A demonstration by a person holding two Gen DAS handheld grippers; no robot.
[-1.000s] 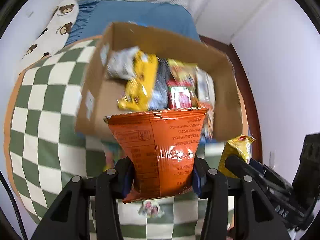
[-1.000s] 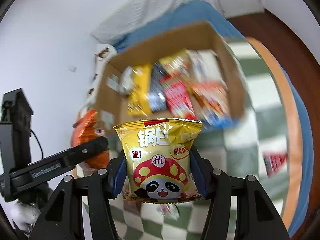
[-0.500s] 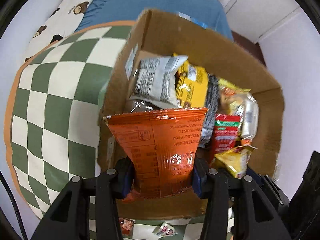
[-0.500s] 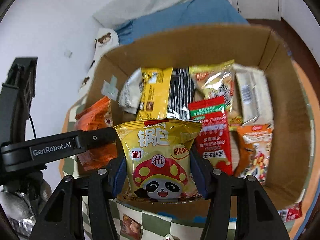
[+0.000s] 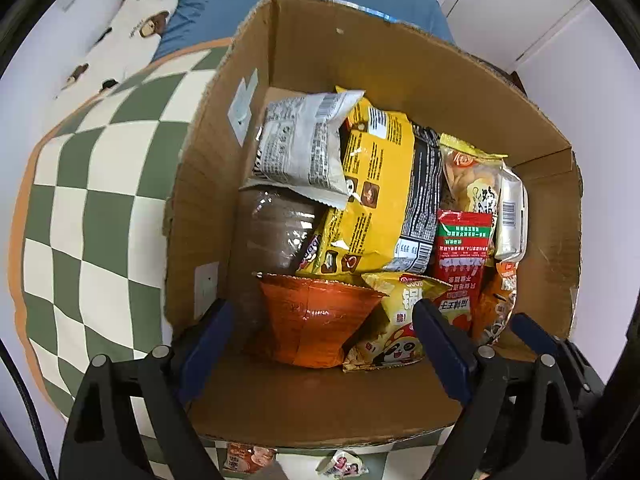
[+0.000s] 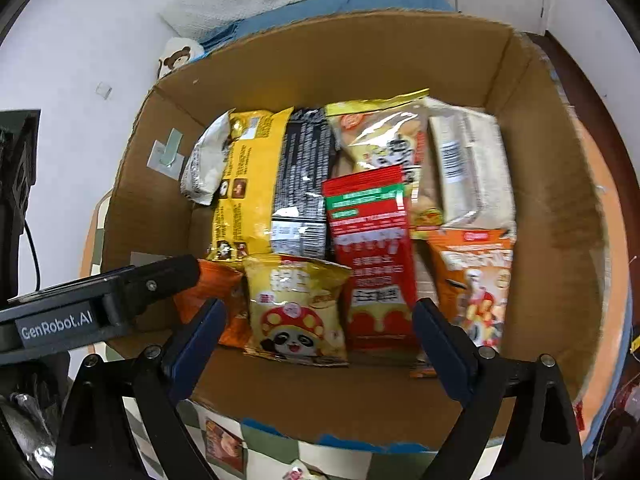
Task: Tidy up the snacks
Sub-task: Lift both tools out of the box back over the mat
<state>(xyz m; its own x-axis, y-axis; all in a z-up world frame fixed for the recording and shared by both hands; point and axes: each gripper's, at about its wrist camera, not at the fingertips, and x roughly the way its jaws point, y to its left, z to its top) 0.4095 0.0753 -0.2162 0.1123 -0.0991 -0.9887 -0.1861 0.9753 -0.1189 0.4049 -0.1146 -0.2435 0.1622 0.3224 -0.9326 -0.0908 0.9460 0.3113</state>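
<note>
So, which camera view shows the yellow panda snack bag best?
The right wrist view: the yellow panda bag faces the camera upright in the cardboard box, print fully visible. In the left wrist view it lies tilted, partly hidden by the orange bag and a gripper finger.

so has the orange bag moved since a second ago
Yes. The orange bag was held above the checked cloth in front of the box; now it lies inside the box, at its near wall, released between the opening jaws of the left hand-held gripper.

Bright, even indoor light, glare on the foil packets (right view slightly blurred), strong fisheye bending and dark corners.
</note>
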